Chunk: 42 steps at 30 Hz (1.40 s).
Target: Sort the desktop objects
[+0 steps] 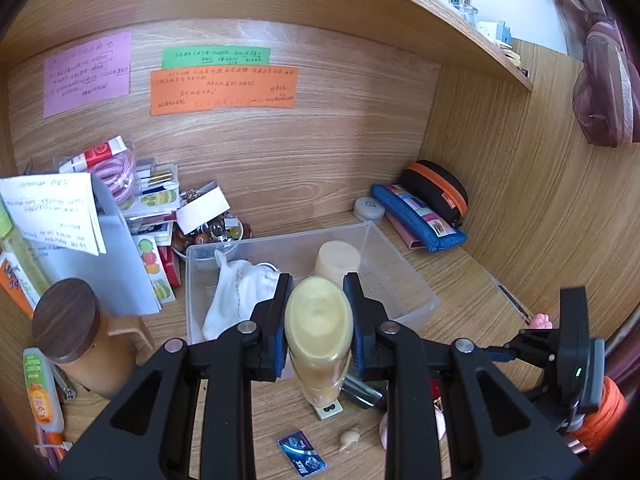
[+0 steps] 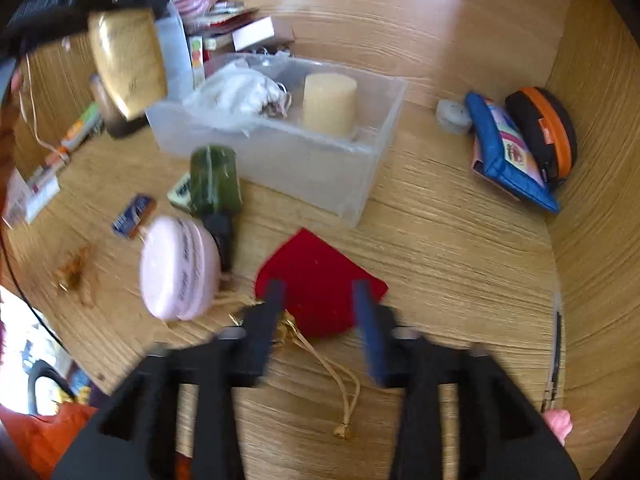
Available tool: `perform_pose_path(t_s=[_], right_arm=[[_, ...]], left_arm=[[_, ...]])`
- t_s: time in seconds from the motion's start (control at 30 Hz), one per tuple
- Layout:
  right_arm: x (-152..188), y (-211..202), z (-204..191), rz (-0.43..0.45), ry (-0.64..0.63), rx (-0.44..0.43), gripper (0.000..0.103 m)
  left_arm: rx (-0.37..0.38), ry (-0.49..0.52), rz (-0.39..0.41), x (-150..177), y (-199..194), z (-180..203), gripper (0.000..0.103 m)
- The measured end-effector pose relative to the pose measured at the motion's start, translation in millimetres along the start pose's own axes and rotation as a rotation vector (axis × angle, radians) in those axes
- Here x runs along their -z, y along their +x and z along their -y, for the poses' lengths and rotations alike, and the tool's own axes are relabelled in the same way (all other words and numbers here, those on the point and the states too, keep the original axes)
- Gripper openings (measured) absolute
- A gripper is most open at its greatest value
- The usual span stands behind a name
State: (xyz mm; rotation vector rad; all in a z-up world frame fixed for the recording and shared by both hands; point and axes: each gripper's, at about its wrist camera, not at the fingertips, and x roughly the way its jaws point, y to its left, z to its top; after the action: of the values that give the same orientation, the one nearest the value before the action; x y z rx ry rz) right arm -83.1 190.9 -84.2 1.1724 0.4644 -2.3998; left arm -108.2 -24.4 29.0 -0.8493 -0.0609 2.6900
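My left gripper (image 1: 319, 283) is shut on a yellow-amber bottle (image 1: 319, 320), held off the desk just in front of a clear plastic bin (image 1: 400, 264). The right wrist view shows that bottle (image 2: 128, 60) hanging at the upper left. The bin holds a cream cylinder (image 1: 338, 260) and a white cloth (image 1: 240, 292). My right gripper (image 2: 318, 286) is blurred and open, its fingers apart over the near part of a red pouch (image 2: 316, 264) that lies flat on the desk. The pouch's gold cord (image 2: 344, 392) trails toward me.
A dark green bottle (image 2: 216, 180), a pink round case (image 2: 180, 272) and a blue sachet (image 2: 134, 214) lie left of the pouch. A blue pencil case (image 2: 508, 152) and a black-orange pouch (image 2: 548, 132) sit at the back right. A wooden-lidded cup (image 1: 72, 320) and stacked papers crowd the left.
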Motion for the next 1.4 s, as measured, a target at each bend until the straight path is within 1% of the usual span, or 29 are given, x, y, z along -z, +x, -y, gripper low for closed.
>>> perform_pose_path(t_s=[0.03,0.13,0.2,0.3,0.33,0.37,0.4,0.47,0.5,0.57,0.7,0.9,1.0,1.13,1.27,1.4], right_arm=[[3.7,2.1,-2.9,-0.005,-0.012,0.018,0.054],[9.0,6.8,-9.2,-0.009,-0.025,-0.003,0.054],[8.3,12.0,-10.9,-0.009,-0.026,0.003,0.054],[4.4,18.9,-8.3,-0.004,-0.014,-0.012,0.054],[3.3,22.0,-7.5,-0.007,-0.018,-0.022,0.052],[3.1,25.4,-6.6,-0.009,-0.023,-0.032,0.039],[2.7,29.6,-6.6,-0.024,-0.022,-0.082,0.034],[-0.2,32.4,-8.0,-0.019,-0.024,-0.075,0.031],[-1.2,32.6,-9.9,-0.018,-0.035,-0.071,0.027],[-2.1,31.1,-12.1,-0.019,-0.043,-0.072,0.022],[-6.3,28.0,-12.9,-0.015,-0.053,-0.048,0.018],[-12.7,15.5,6.2,-0.009,-0.001,-0.043,0.017],[-17.6,-4.6,10.7,0.022,0.016,-0.050,0.017],[-32.8,-33.0,20.6,0.087,0.022,-0.040,0.017],[-58.0,-57.1,26.4,0.167,0.015,-0.015,0.017],[-85.9,-67.6,29.1,0.231,-0.001,-0.002,0.017]], left_arm=[[-0.001,0.002,-0.002,-1.0,1.9,-0.3,0.024],[-0.002,0.007,-0.013,-4.3,9.2,-1.6,0.024],[0.002,0.007,-0.021,-6.7,14.7,-2.4,0.024],[0.001,0.013,-0.030,-8.7,20.9,-2.7,0.024],[0.000,0.016,-0.035,-9.2,23.5,-3.1,0.024],[-0.001,0.016,-0.040,-9.7,25.8,-4.0,0.024],[-0.003,0.017,-0.044,-10.3,28.3,-4.8,0.024],[-0.008,0.015,-0.056,-12.5,34.8,-7.2,0.024],[-0.009,0.014,-0.059,-13.5,37.0,-7.8,0.024],[-0.010,0.014,-0.066,-16.4,42.3,-8.9,0.024],[-0.006,0.015,-0.073,-22.8,51.1,-9.7,0.024],[-0.007,0.018,-0.088,-31.0,64.6,-12.2,0.024],[-0.002,0.013,-0.097,-34.4,71.4,-14.9,0.024],[-0.005,0.011,-0.108,-36.5,80.8,-17.3,0.024],[-0.007,0.009,-0.124,-36.1,90.5,-19.4,0.024],[-0.016,0.025,-0.138,-35.0,97.7,-18.1,0.024]])
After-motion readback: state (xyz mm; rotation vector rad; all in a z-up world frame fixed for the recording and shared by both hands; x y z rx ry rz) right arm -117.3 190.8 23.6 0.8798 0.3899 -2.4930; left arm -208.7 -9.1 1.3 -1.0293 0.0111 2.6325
